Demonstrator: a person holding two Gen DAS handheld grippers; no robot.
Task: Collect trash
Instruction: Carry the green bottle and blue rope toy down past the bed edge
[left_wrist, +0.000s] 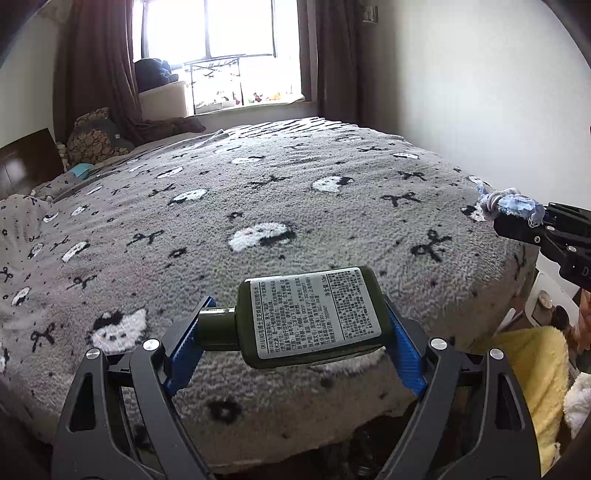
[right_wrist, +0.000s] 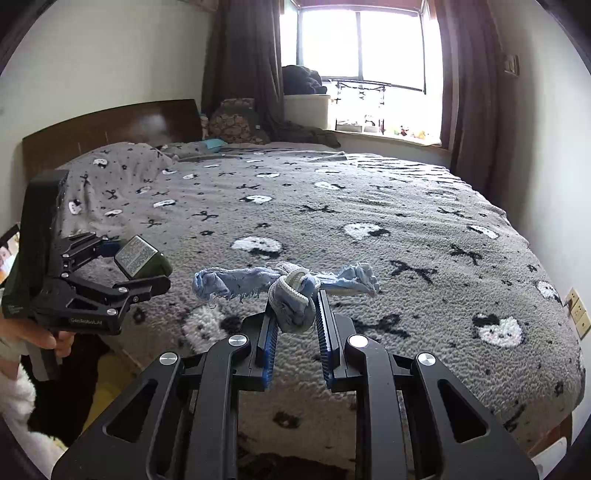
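Note:
My left gripper (left_wrist: 295, 325) is shut on a dark green bottle (left_wrist: 310, 317) with a white printed label, held sideways above the near edge of the bed. The bottle also shows in the right wrist view (right_wrist: 142, 260), in the left gripper (right_wrist: 135, 266) at the left. My right gripper (right_wrist: 295, 310) is shut on a knotted, frayed pale blue rag (right_wrist: 288, 286), held above the bed. In the left wrist view the rag (left_wrist: 509, 203) and the right gripper (left_wrist: 517, 221) are at the far right.
A grey fleece blanket with cat faces and bows (left_wrist: 295, 192) covers the bed. A wooden headboard (right_wrist: 110, 129), pillows (right_wrist: 232, 125), a white bin (right_wrist: 306, 107) and a window lie beyond. Yellow cloth (left_wrist: 528, 369) lies beside the bed.

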